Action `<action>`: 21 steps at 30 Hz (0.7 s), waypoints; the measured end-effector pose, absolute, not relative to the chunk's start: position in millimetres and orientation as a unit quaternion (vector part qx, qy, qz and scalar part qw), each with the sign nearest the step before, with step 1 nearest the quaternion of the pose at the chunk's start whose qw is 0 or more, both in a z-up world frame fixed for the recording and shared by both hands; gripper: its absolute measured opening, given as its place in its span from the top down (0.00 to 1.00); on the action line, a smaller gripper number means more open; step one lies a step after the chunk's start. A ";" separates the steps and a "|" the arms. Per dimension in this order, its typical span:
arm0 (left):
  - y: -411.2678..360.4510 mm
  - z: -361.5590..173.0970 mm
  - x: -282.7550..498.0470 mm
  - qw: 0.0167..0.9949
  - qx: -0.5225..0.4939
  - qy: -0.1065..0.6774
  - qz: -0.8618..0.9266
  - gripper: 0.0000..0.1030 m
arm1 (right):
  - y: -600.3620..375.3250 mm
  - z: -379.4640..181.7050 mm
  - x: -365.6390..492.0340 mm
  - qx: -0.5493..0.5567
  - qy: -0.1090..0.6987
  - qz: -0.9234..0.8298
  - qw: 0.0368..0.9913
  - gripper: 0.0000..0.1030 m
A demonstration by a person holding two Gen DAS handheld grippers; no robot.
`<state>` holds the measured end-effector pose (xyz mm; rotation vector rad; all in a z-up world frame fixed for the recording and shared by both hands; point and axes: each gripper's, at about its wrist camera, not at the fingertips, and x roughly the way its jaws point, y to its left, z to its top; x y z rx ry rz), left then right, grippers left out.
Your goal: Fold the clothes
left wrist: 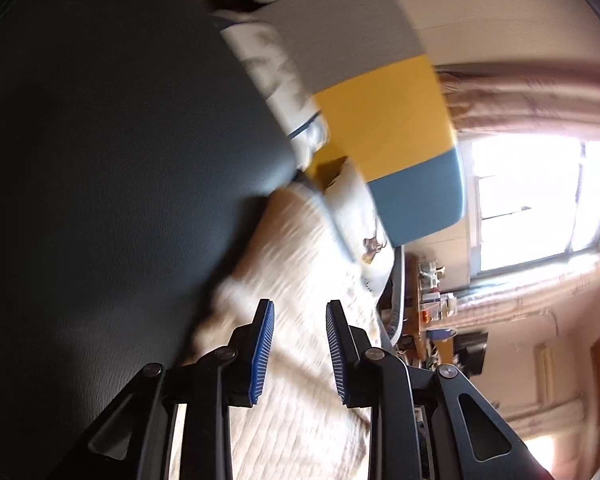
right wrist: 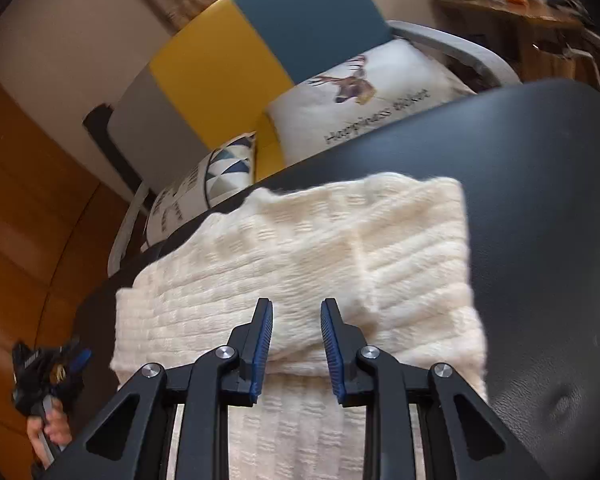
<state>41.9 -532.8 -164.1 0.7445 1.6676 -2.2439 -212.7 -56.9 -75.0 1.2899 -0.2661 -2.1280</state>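
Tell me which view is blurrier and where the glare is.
Left wrist view: heavier motion blur, smearing the cream knit garment and cushions; the window is blown out white; the black table sits in dark shadow. Right wrist view: sharper, the knit texture is readable, only mild blur on the deer cushion; no glare.

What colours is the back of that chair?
Grey, yellow and blue panels on the chair back, clearest in the right wrist view.
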 end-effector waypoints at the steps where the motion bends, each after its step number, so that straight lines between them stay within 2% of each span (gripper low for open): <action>1: -538.4 -158.3 32.1 0.144 0.261 0.554 -0.777 0.70 | -72.4 -71.5 -211.1 0.489 -0.074 -0.806 0.325 0.75; 3: -552.7 -154.7 11.3 0.168 0.279 0.533 -0.781 0.51 | -96.8 -71.6 -206.8 0.486 -0.025 -0.807 0.336 0.75; 4: -559.2 -159.4 1.4 0.157 0.291 0.541 -0.774 0.48 | -108.9 -71.8 -204.6 0.483 -0.001 -0.806 0.341 0.75; 6: -573.2 -169.8 -17.8 0.128 0.314 0.550 -0.763 0.48 | -121.9 -81.4 -206.0 0.493 0.011 -0.799 0.345 0.75; 10: -595.2 -184.0 -57.1 0.098 0.375 0.521 -0.760 0.47 | -132.6 -97.4 -214.4 0.510 0.013 -0.789 0.342 0.75; 16: -596.1 -194.3 -99.6 0.018 0.409 0.494 -0.767 0.43 | -130.4 -112.0 -225.2 0.523 0.008 -0.784 0.334 0.75; 20: -582.6 -199.1 -121.8 -0.018 0.422 0.475 -0.772 0.44 | -128.9 -114.2 -228.2 0.518 0.027 -0.793 0.319 0.75; 21: -580.8 -198.1 -121.6 -0.021 0.423 0.470 -0.774 0.48 | -128.6 -114.6 -228.8 0.516 0.034 -0.796 0.314 0.75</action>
